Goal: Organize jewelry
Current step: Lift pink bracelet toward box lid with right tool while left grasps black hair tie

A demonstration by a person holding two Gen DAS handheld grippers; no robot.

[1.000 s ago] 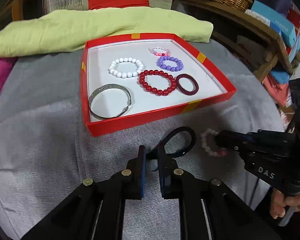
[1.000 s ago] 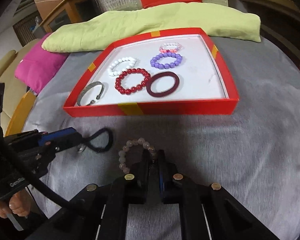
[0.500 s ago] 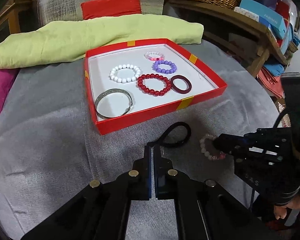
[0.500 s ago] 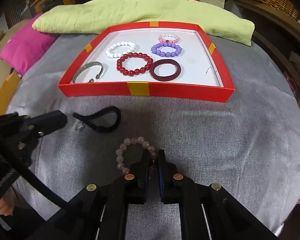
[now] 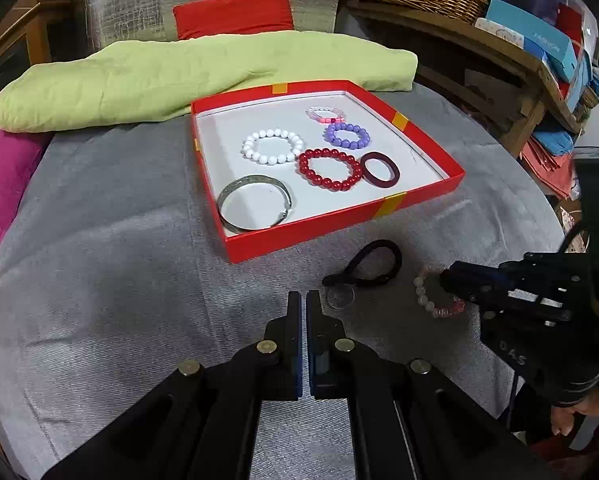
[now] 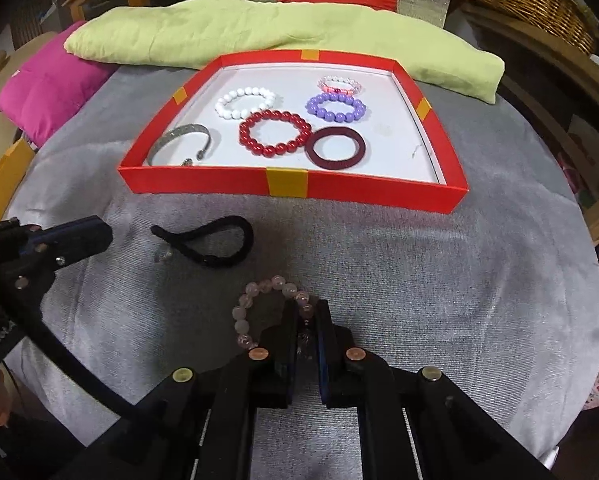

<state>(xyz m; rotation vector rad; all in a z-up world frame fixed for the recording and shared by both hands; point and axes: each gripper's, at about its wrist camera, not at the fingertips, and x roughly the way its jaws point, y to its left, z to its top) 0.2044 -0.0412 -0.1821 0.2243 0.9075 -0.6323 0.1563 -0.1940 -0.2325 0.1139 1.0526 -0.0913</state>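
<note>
Down on the grey cloth [image 6: 439, 280], the right gripper [image 6: 307, 312] pinches the pale pink bead bracelet [image 6: 255, 300]; the left gripper [image 5: 303, 300] is closed, empty, beside the black cord loop [image 5: 373, 260].

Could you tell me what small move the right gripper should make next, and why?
Probably lift and carry forward to the red tray: the right gripper is shut on the pale pink bead bracelet on the grey cloth, while six bracelets already lie in the tray, with bare floor at its right side.

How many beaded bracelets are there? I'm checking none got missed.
5. White, red, purple and clear-pink lie in the red box; pale pink in right gripper.
</note>
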